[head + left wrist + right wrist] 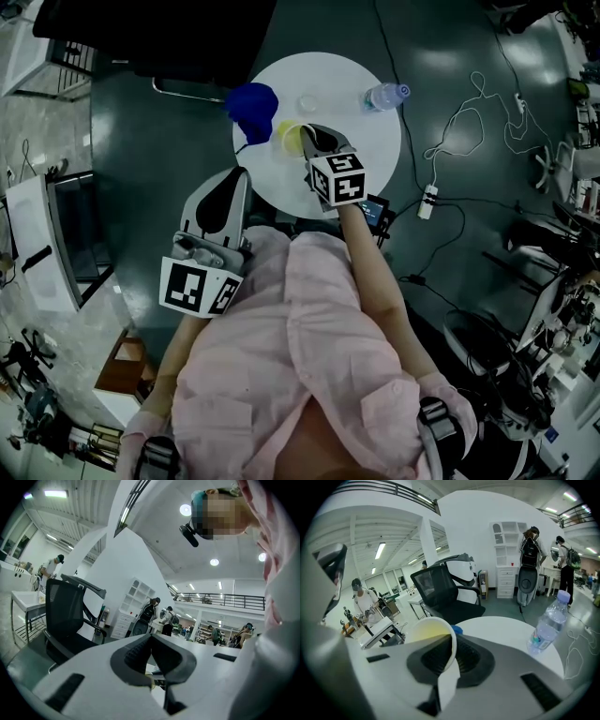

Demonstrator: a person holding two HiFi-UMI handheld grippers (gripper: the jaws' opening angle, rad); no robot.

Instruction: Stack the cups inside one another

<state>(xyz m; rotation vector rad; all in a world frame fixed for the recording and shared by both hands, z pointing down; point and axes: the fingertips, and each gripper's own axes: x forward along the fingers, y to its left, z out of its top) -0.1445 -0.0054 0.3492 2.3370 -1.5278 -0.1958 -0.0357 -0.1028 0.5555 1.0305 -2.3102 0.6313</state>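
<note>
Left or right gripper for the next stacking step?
Right. The right gripper is shut on the yellow cup by its wall, over the table and close beside the blue cup. The left gripper is shut and empty, held back at the table's near edge.

Matt paper cup [427,633]; clear glossy plastic bottle [548,623]; smooth white table [367,150].
</note>
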